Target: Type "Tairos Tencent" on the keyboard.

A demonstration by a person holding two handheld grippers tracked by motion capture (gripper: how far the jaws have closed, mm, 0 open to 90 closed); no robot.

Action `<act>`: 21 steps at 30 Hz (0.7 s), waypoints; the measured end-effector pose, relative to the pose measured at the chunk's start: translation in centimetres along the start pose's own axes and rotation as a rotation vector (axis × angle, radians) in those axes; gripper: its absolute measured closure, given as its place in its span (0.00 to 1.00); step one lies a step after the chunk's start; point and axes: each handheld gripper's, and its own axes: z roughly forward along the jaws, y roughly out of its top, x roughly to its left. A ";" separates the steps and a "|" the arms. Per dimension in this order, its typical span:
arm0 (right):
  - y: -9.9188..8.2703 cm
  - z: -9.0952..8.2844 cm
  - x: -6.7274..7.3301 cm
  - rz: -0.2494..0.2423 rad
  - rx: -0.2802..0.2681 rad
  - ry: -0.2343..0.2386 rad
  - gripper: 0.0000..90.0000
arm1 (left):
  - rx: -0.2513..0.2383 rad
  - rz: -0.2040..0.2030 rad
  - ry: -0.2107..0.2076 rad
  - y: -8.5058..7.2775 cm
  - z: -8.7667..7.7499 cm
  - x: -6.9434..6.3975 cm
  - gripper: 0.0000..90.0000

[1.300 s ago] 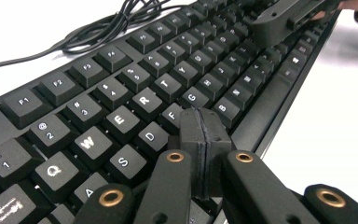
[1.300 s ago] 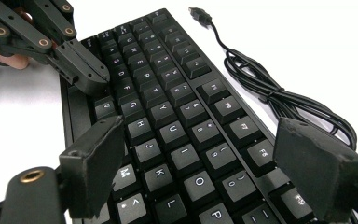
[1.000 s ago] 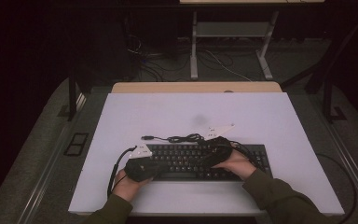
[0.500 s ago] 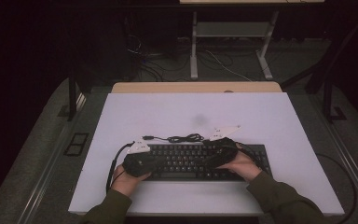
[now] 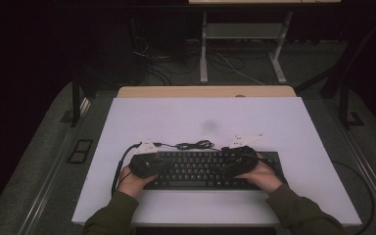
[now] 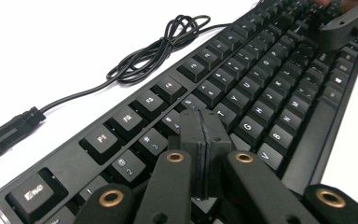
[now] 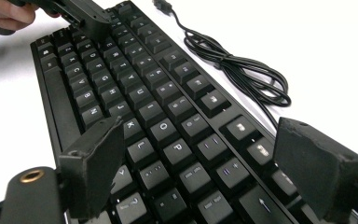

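- On the white table [image 5: 293,122], near the person's edge, lies a black keyboard [image 5: 200,169], long side parallel to that edge; its keys face up.
- From the keyboard's far-left corner runs a black cable [image 5: 193,145], gathered in a loose coil on the table just beyond the function-key row; its USB plug [image 6: 9,133] rests flat on the table, seen at the left of the left gripper view.
- Left gripper [image 5: 146,164]: held over the left end of the keyboard. The left gripper view shows its two pads pressed flat against each other, nothing between them, the joined tip [image 6: 204,135] poised above the upper letter rows. Whether the tip touches a key cannot be told.
- Right gripper [image 5: 240,161]: held over the right end of the keyboard. The right gripper view shows its pads [image 7: 95,158] set wide apart with nothing clamped; the letter and punctuation keys lie between and below them.
- Each gripper appears in the other's view at the far end of the keyboard, grasped by a hand [image 7: 4,14].
- Both forearms, in green sleeves [image 5: 298,215], enter from the near edge of the table.
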 end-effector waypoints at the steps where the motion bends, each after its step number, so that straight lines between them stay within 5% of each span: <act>1: -0.1 -0.1 0.0 0.002 -0.003 -0.003 0.18 | 0.001 -0.001 0.001 0.0 0.1 0.0 0.99; 21: -0.2 -0.3 -0.1 0.009 -0.007 -0.010 0.18 | 0.028 0.011 0.004 0.0 0.5 0.1 0.99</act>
